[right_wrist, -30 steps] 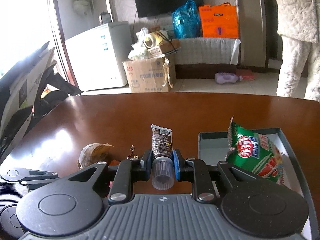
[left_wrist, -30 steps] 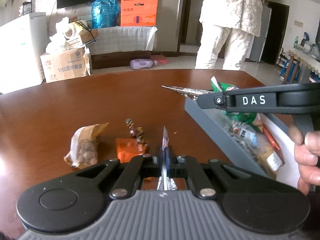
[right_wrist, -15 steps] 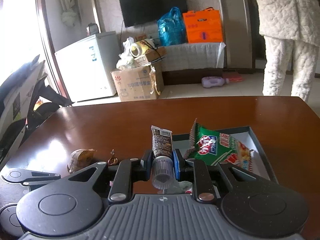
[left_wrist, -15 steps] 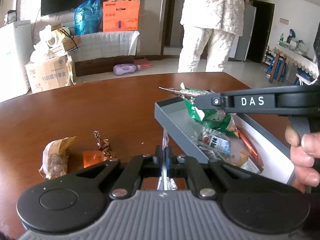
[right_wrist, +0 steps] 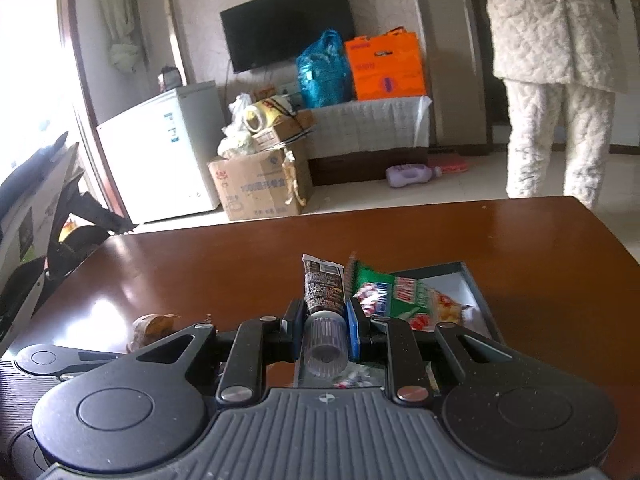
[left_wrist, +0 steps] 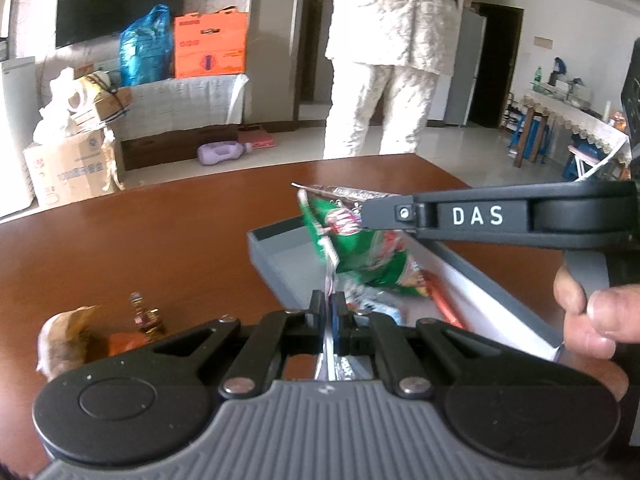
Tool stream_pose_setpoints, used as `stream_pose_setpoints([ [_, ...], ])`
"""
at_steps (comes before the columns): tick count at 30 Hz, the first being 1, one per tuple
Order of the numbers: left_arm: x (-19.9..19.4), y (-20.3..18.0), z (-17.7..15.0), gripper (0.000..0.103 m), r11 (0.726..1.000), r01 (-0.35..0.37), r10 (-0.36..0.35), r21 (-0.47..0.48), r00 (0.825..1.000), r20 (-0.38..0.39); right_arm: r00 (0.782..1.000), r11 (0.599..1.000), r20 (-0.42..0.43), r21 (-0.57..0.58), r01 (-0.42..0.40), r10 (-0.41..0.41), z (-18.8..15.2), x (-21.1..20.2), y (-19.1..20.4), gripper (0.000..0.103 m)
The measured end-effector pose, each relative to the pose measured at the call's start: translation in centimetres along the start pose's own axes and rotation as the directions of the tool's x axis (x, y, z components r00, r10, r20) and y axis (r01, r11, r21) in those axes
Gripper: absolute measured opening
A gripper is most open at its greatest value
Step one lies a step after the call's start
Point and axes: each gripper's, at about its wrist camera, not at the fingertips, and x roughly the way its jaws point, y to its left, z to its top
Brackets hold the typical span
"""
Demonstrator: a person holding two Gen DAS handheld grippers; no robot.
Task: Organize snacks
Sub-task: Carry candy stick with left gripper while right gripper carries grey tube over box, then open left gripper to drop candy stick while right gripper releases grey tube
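My left gripper [left_wrist: 329,304] is shut on a thin silver foil packet [left_wrist: 327,344], held edge-on near the grey tray's [left_wrist: 280,276] near corner. My right gripper [right_wrist: 325,312] is shut on a dark brown tube with a clear cap [right_wrist: 323,292], above the tray's [right_wrist: 476,286] near end; in the left wrist view it crosses from the right [left_wrist: 372,216]. A green snack bag [left_wrist: 360,252] lies in the tray with several small packets; it also shows in the right wrist view [right_wrist: 404,296].
On the brown table [left_wrist: 140,240], left of the tray, lie a tan nut bag [left_wrist: 64,340], an orange packet [left_wrist: 124,340] and a small wrapped candy [left_wrist: 146,316]. A person in white [left_wrist: 392,60] stands beyond the far edge.
Both grippers have moved toward the tray with their packets still held. The tray and green bag now sit closer and more central; the loose snacks have shifted to the lower left.
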Motion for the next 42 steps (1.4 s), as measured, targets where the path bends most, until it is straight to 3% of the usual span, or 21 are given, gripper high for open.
stream_pose_setpoints([
  [12, 2.1, -2.3, 0.8, 0.000, 0.998, 0.056, -0.056, 0.018, 0.998, 0.002, 0.997, 0.997, -0.020, 0.032, 0.076, -0.076, -1.3, -0.6, -3.5, 0.023],
  [42, 8.8, -2.2, -0.1, 0.000, 0.994, 0.108, -0.108, -0.014, 0.991, -0.077, 0.974, 0.991, -0.188, -0.004, 0.130, -0.129, -3.6, 3.4, -5.1, 0.024],
])
